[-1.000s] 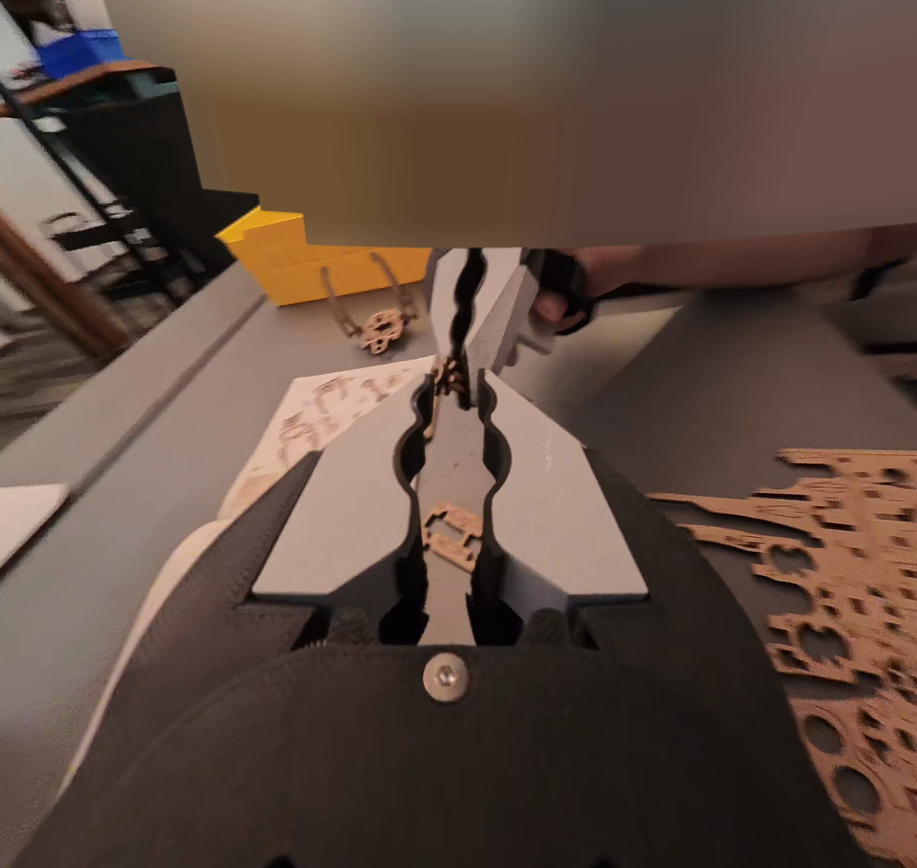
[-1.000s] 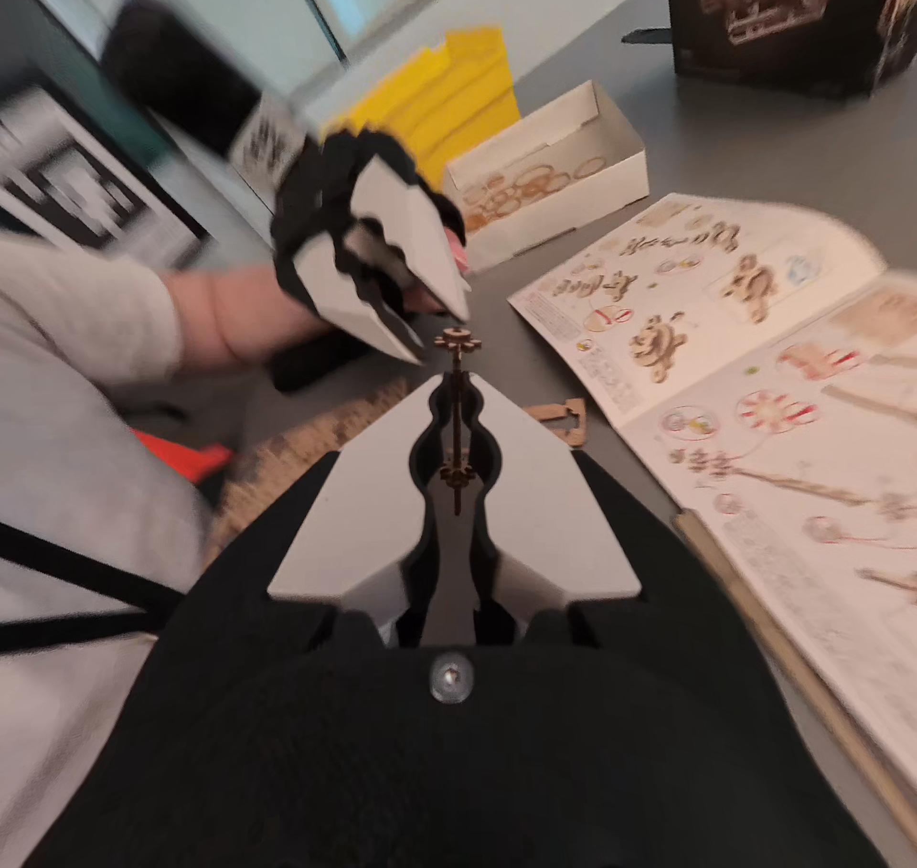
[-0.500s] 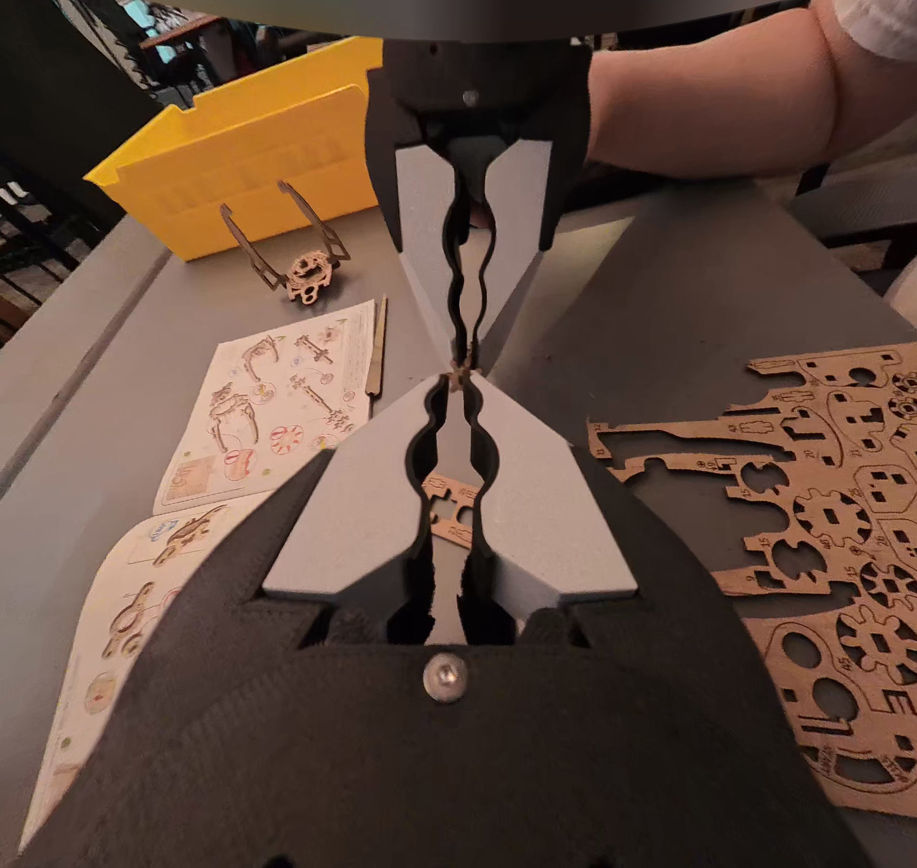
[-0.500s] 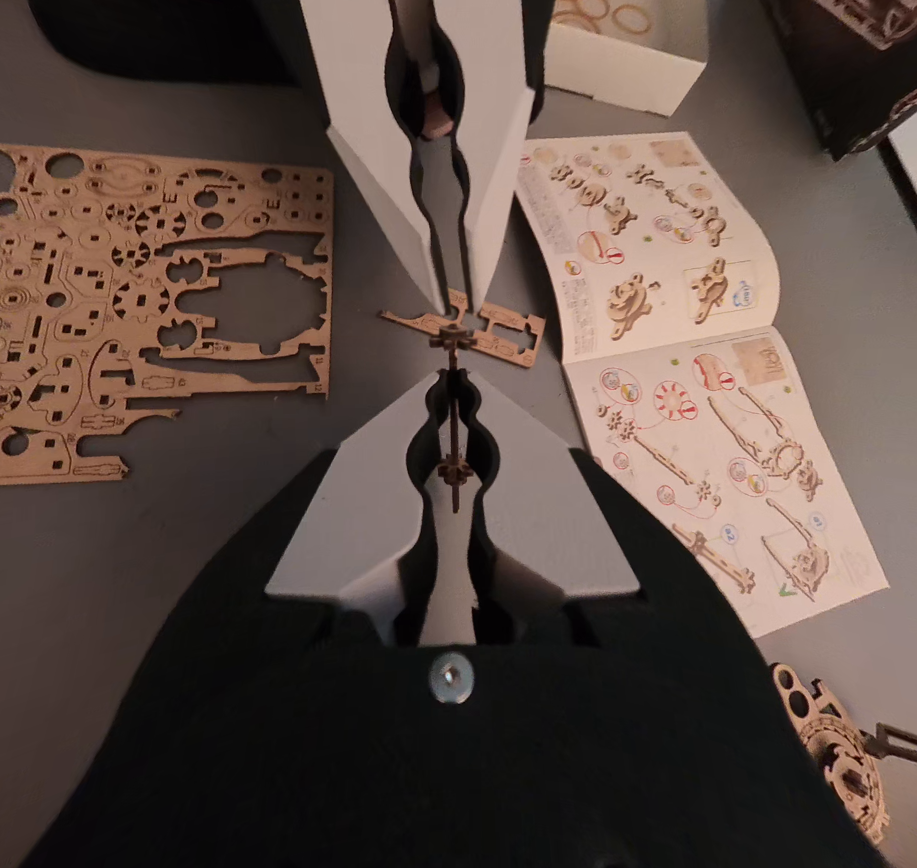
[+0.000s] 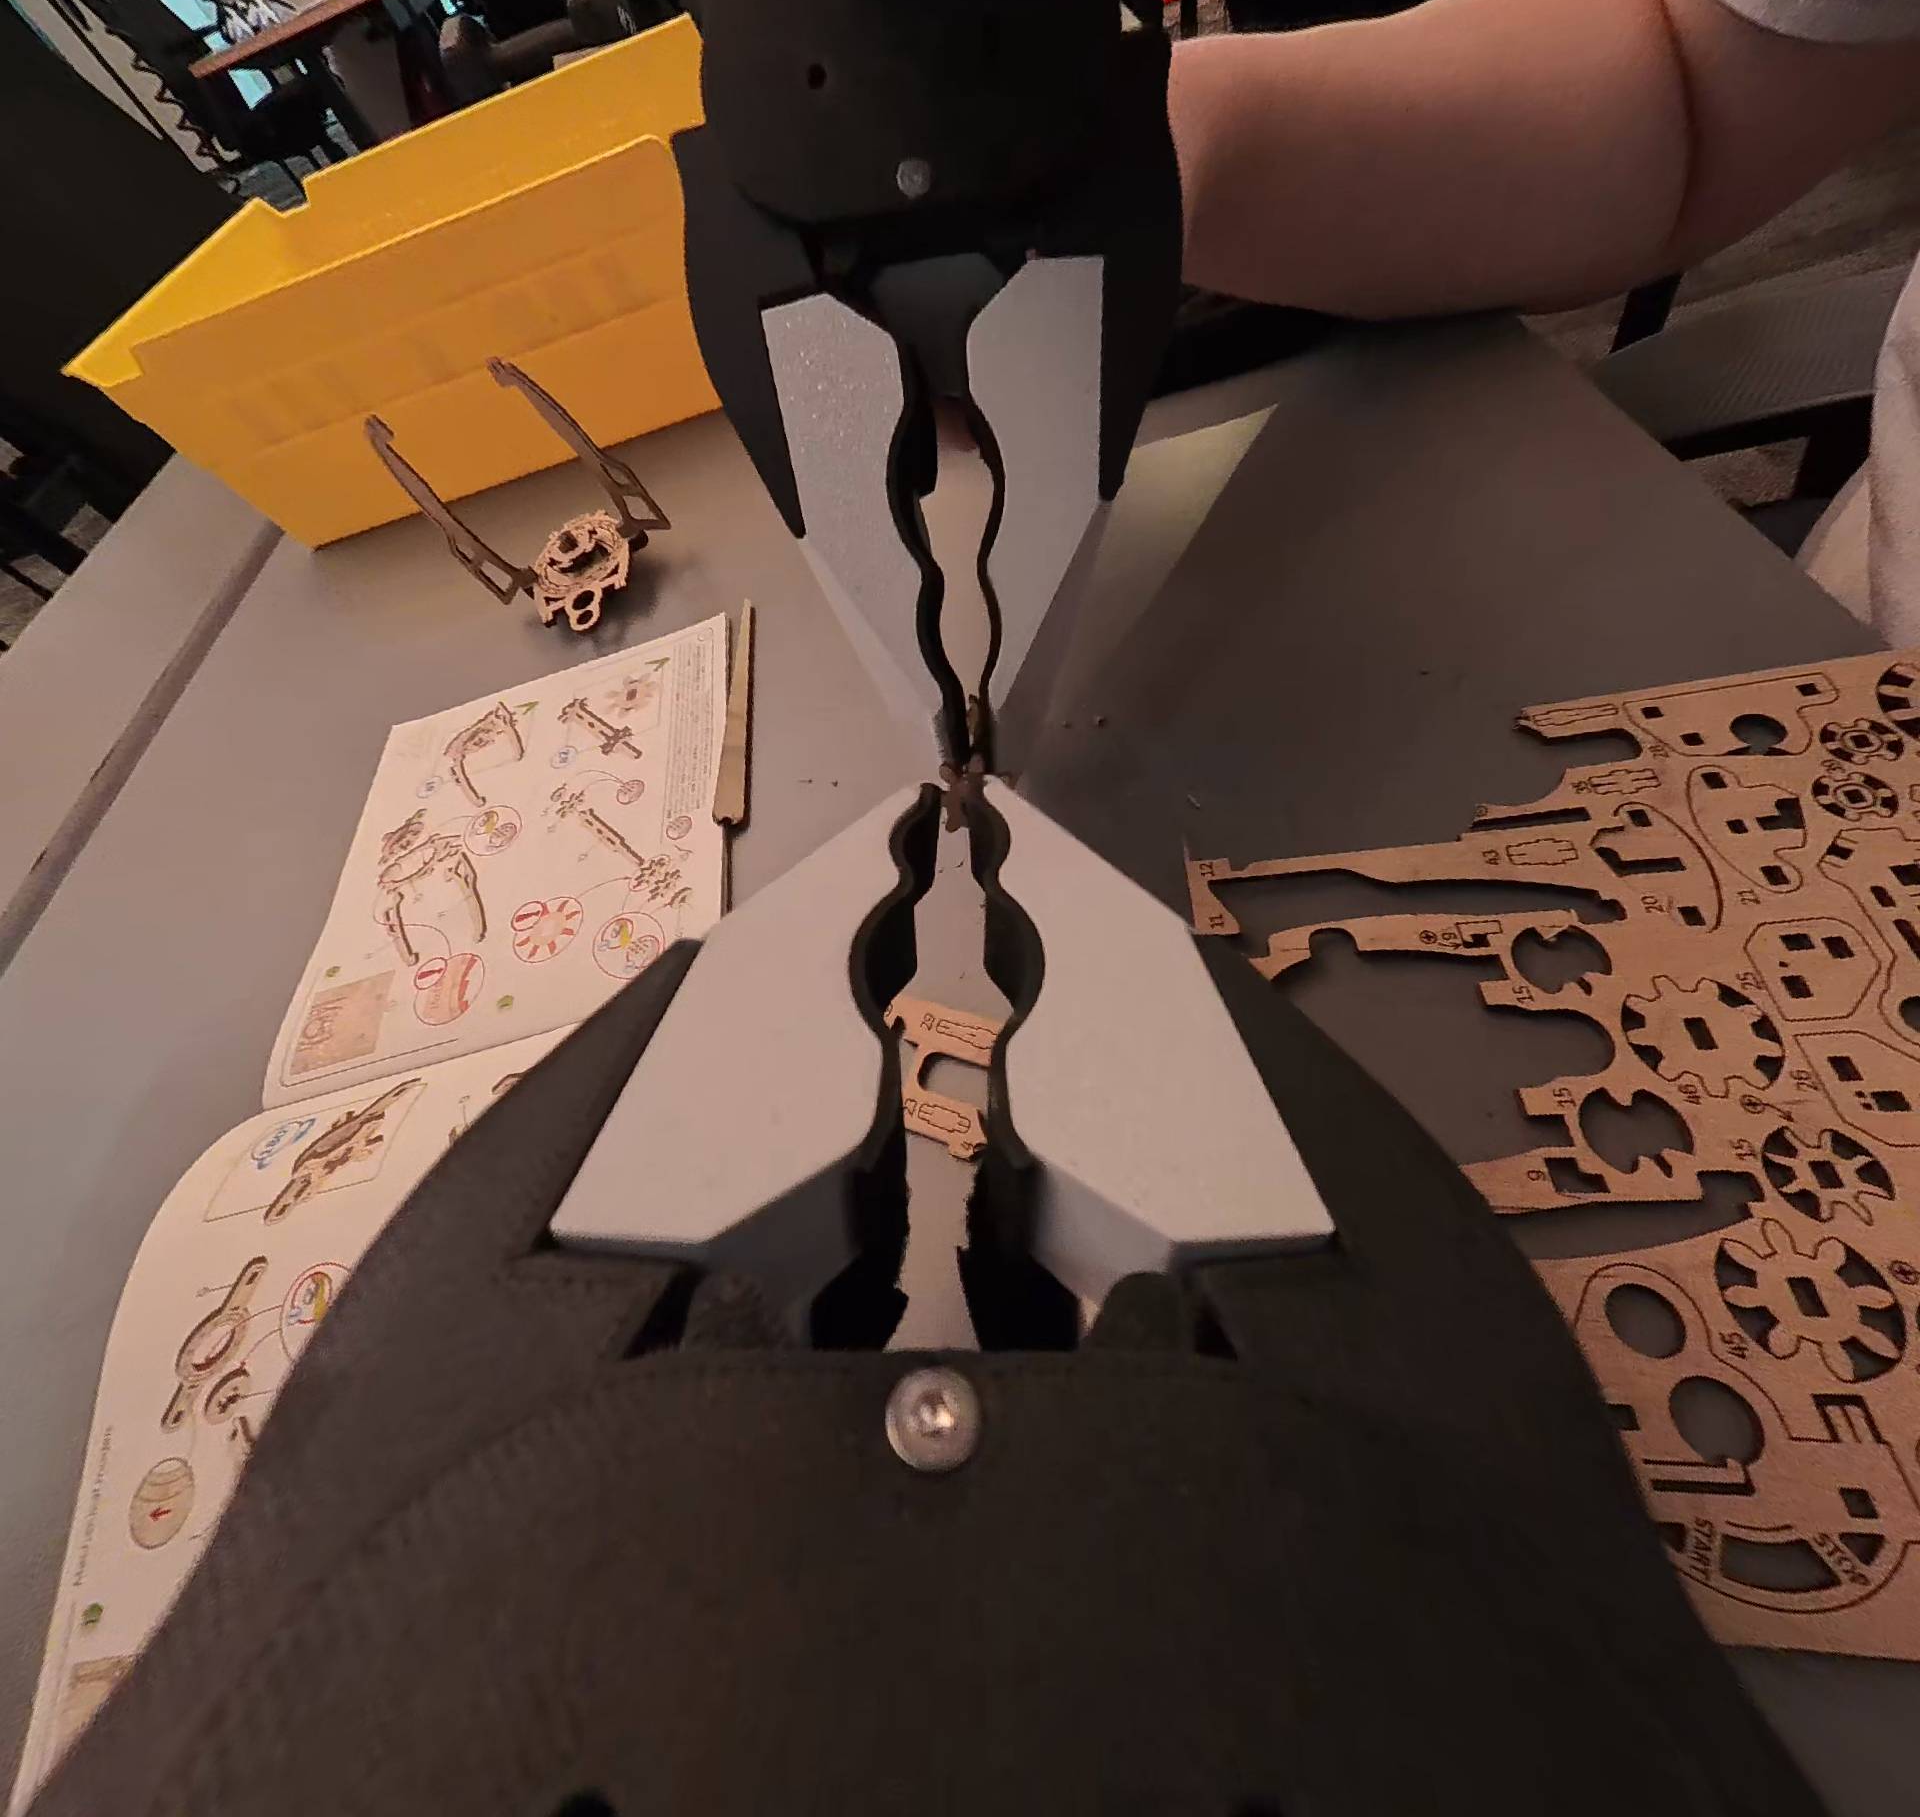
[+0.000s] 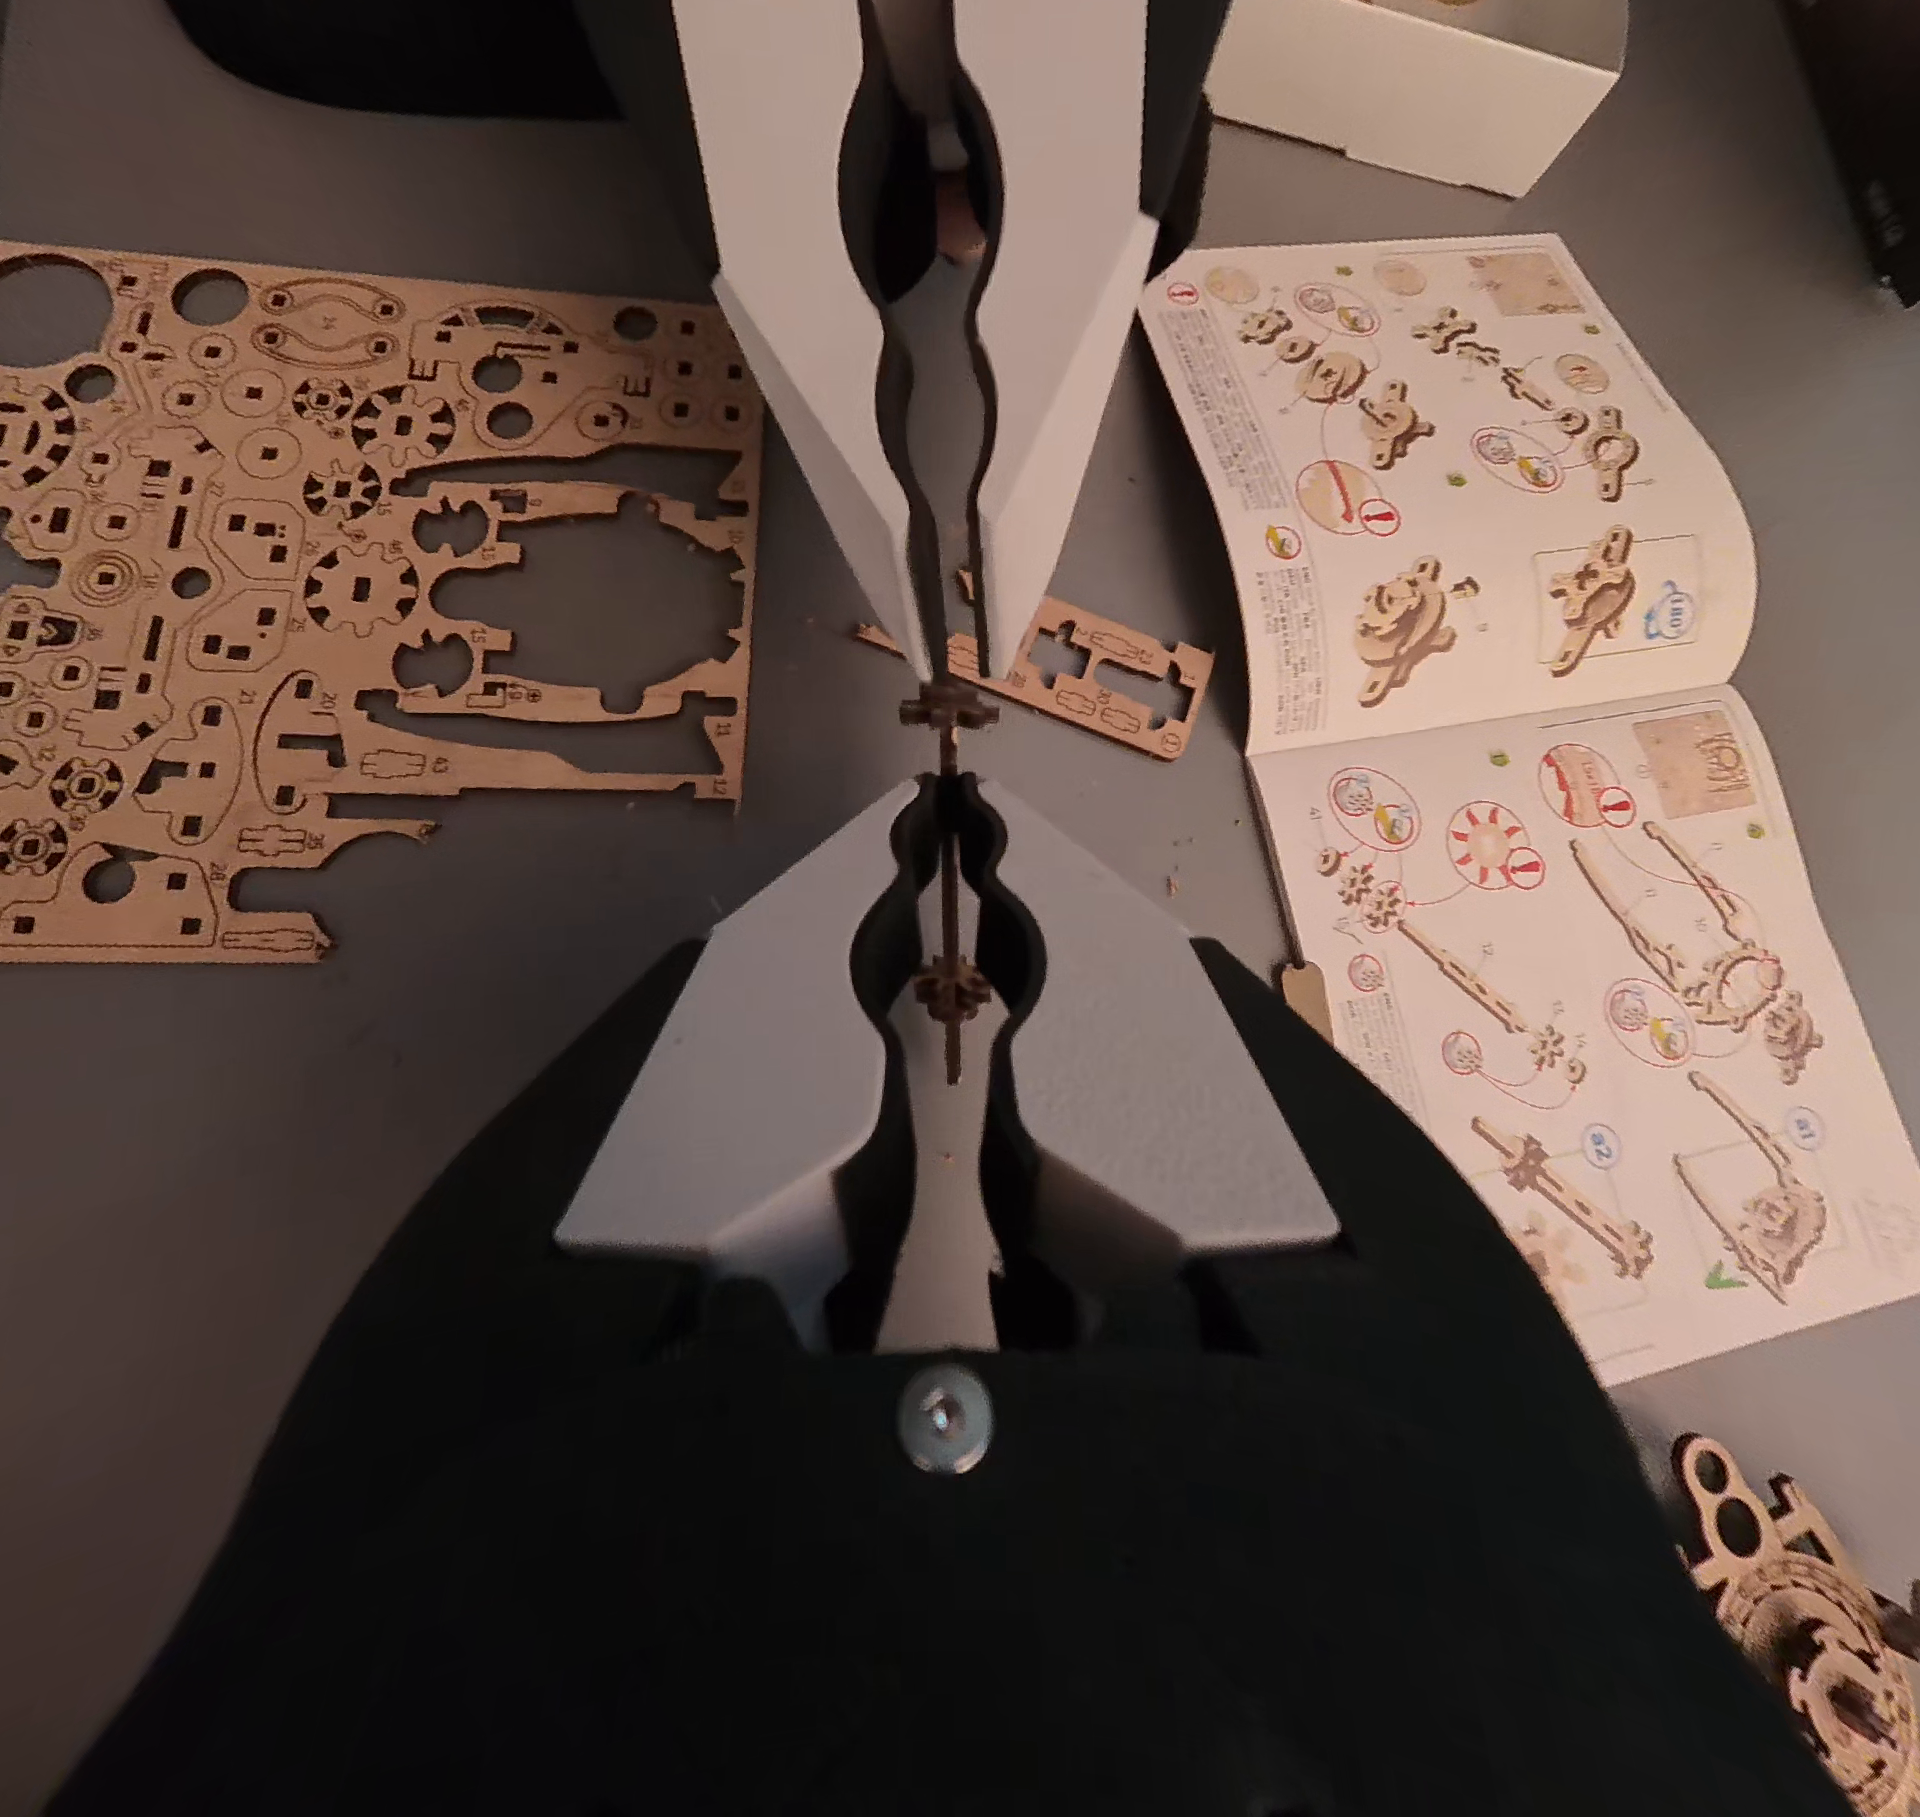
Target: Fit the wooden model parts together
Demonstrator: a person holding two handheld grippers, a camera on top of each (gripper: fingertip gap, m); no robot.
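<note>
My right gripper (image 6: 948, 780) is shut on a thin wooden axle (image 6: 948, 894) that carries one small gear between the fingers and another gear (image 6: 948, 713) just past the tips. My left gripper (image 5: 954, 806) faces it tip to tip above the grey table. Its jaws stand a thin gap apart and seem pinched on a small wooden piece against that end gear (image 5: 961, 785). The right gripper (image 5: 966, 718) reaches in from the top of the left wrist view. The left gripper (image 6: 951, 666) reaches in from the top of the right wrist view.
A laser-cut wooden sheet (image 5: 1714, 1092) and an open instruction booklet (image 5: 540, 832) flank the grippers. A small punched strip (image 6: 1112, 687) lies under them. A yellow bin (image 5: 416, 313), a part-built model (image 5: 577, 562), a wooden stick (image 5: 740, 718) and a white box (image 6: 1455, 74) lie around. Only a small space, under 4 cm, lies between the two pairs of fingers. My right tips are roughly 11 cm from the wooden stick (image 5: 740, 718).
Both grippers have swung from tilted poses to face each other head-on over the table. Their tips have closed the gap and now meet at the axle's end gear.
</note>
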